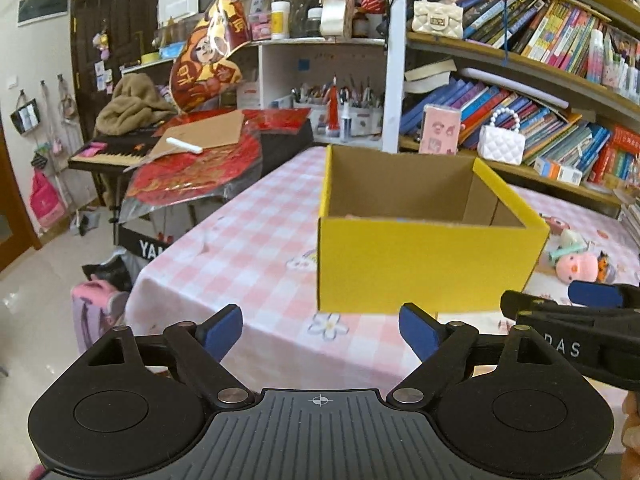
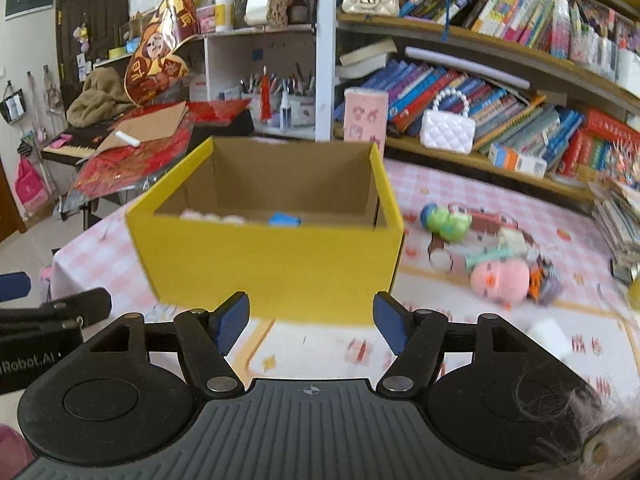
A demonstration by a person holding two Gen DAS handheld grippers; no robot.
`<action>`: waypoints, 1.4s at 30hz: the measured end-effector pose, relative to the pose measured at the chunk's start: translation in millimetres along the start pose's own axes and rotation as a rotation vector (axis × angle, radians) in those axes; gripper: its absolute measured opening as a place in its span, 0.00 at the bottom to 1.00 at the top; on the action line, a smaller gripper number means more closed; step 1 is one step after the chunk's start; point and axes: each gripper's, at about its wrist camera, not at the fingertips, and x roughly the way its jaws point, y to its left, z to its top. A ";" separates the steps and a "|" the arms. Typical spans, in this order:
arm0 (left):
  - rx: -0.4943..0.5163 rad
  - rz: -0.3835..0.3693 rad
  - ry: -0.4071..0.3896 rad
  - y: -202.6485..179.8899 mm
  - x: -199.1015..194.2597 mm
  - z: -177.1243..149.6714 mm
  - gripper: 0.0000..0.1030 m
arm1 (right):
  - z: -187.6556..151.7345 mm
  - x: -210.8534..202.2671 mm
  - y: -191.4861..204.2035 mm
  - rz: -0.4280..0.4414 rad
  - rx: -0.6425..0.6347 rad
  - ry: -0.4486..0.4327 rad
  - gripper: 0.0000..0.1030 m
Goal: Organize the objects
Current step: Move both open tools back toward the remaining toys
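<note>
My left gripper (image 1: 321,334) and right gripper (image 2: 311,321) both stand spread and empty, blue pads apart. The yellow box (image 2: 272,256) fills the frame centre on the pink checked tablecloth (image 1: 248,240): corrugated card, matte, straight-walled, open-topped, likely light and stiff but crushable at the rim. I would pinch a side wall near a corner. Right of centre lie the pink plush toy (image 2: 500,278) and green plush toy (image 2: 448,222): soft, rounded, compressible, easily pinched at mid-body.
</note>
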 end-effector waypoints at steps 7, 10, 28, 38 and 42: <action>0.003 -0.003 0.028 4.4 -15.5 -17.4 0.88 | -23.9 -20.7 8.1 -0.029 0.020 0.018 0.69; 0.010 -0.014 0.038 3.5 -18.7 -23.9 0.90 | -31.5 -27.7 8.7 -0.043 0.023 0.027 0.70; 0.103 -0.201 0.091 -40.9 -15.4 -34.0 0.91 | -61.7 -61.6 -36.4 -0.237 0.165 0.075 0.77; 0.197 -0.301 0.111 -84.3 -8.6 -33.1 0.91 | -70.4 -69.1 -72.6 -0.346 0.242 0.103 0.78; 0.231 -0.331 0.122 -102.0 -3.3 -31.8 0.91 | -72.4 -69.4 -88.2 -0.376 0.268 0.112 0.79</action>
